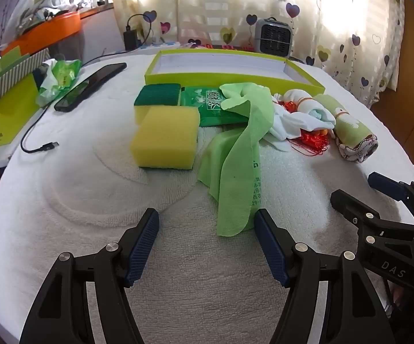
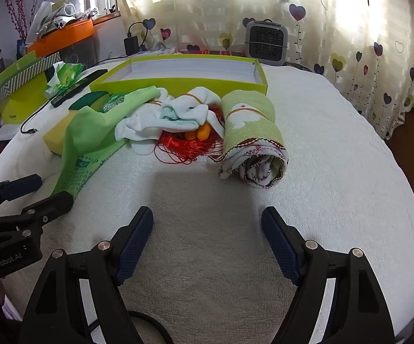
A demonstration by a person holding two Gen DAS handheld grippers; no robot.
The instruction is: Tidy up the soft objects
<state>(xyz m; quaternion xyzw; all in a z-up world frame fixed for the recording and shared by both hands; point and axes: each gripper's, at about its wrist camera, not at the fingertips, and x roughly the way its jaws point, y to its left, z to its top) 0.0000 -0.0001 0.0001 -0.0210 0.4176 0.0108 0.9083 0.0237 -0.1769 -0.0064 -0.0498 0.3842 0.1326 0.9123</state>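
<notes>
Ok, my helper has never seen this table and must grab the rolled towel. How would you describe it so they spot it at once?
Start at the long lime-green box lying open at the back of the white table. In front of its right end lies the rolled towel, the rightmost of the soft things. Unlike the loose white socks and red string beside it, it is a tight pale-green roll bound by a rubber band, with a stitched patterned edge.

A white towel-covered table (image 1: 63,200) carries a shallow green box (image 1: 235,78), two yellow sponges (image 1: 165,137), a green packet (image 1: 210,106), a green cloth (image 1: 235,166), white socks (image 2: 164,120), red string (image 2: 189,146), a rolled towel (image 2: 253,132), a phone (image 1: 89,86) and a cable (image 1: 35,140).
</notes>
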